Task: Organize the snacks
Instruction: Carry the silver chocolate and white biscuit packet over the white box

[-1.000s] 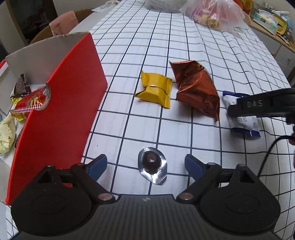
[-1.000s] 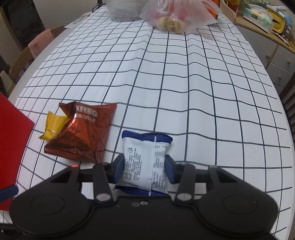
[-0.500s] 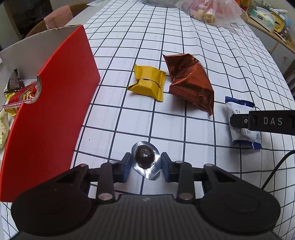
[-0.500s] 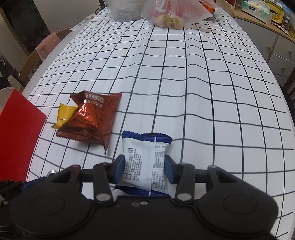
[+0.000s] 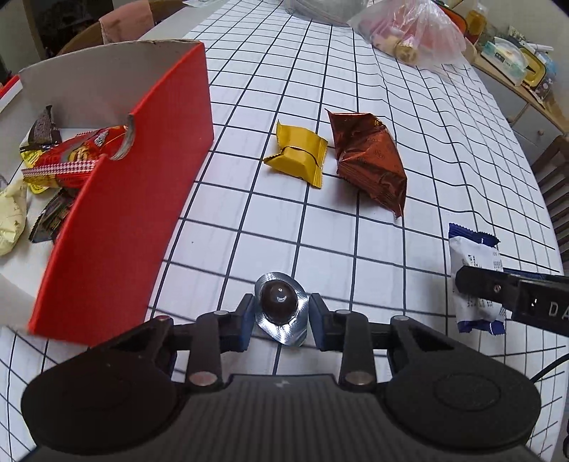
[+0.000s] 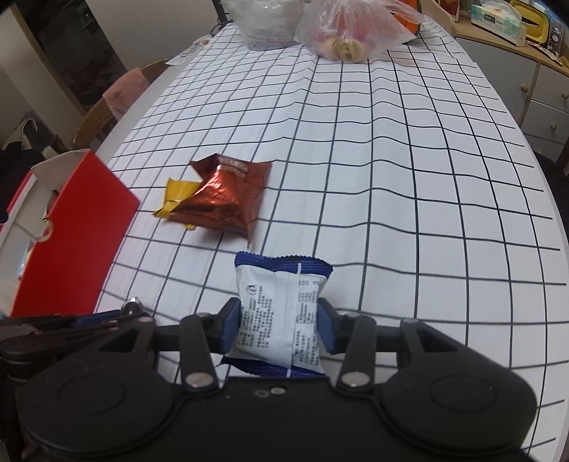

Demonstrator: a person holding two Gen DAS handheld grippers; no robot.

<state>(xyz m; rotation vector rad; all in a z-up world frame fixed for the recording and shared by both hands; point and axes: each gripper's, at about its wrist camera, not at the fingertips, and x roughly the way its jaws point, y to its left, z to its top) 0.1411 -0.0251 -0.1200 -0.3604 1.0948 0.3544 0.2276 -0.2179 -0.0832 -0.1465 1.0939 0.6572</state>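
Note:
My left gripper (image 5: 281, 320) is shut on a foil-cupped chocolate (image 5: 280, 305) and holds it above the checked tablecloth, right of the red box (image 5: 117, 220). The box holds several snacks (image 5: 60, 160). My right gripper (image 6: 279, 327) is shut on a white and blue snack packet (image 6: 281, 312), which also shows at the right of the left wrist view (image 5: 474, 270). A yellow wrapped snack (image 5: 298, 156) and a brown foil bag (image 5: 370, 160) lie on the cloth ahead, side by side. The brown bag (image 6: 227, 199) partly hides the yellow one (image 6: 177, 195) in the right wrist view.
The red box (image 6: 74, 241) stands at the table's left edge. Plastic bags of food (image 6: 348, 28) sit at the far end. A chair with a pink cloth (image 6: 117, 96) is beyond the left edge. A cabinet (image 6: 540, 89) stands to the right.
My left gripper closed on the foil chocolate and lifted it off the cloth. My right gripper, still shut on the white and blue packet, rose with it.

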